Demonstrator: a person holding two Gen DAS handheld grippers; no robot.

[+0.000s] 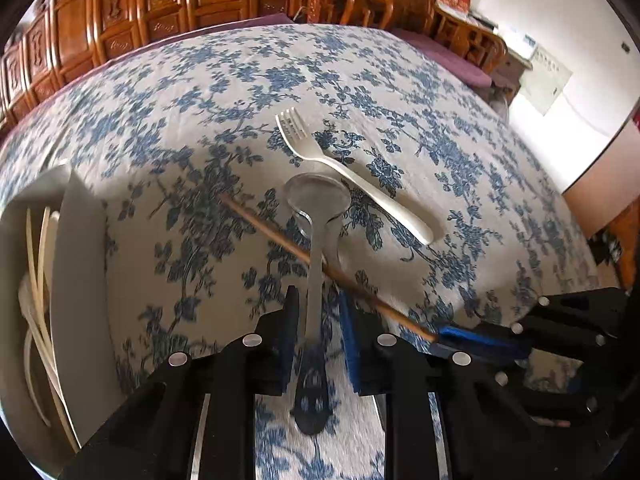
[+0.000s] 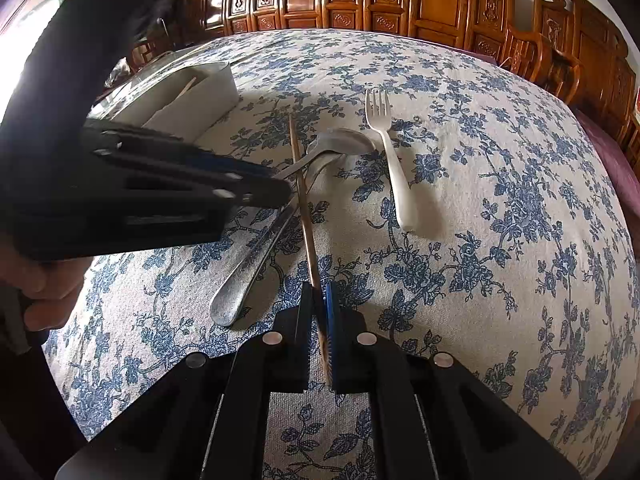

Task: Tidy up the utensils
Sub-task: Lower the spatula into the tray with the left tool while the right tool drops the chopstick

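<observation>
My left gripper (image 1: 318,312) straddles the handle of a metal spoon (image 1: 316,208); its jaws stand apart on either side, not touching the handle. The spoon also shows in the right wrist view (image 2: 344,140), with its bowl raised a little off the cloth. My right gripper (image 2: 318,300) is shut on the near end of a wooden chopstick (image 2: 304,208), which crosses the spoon handle (image 1: 280,236). A white plastic fork (image 1: 360,180) lies on the cloth beyond them, also seen in the right wrist view (image 2: 394,160).
A white utensil tray (image 1: 76,280) with chopsticks inside stands at the left; it shows in the right wrist view (image 2: 192,96). The table has a blue floral cloth (image 2: 480,240). Carved wooden chairs (image 1: 340,0) and cabinets stand behind it.
</observation>
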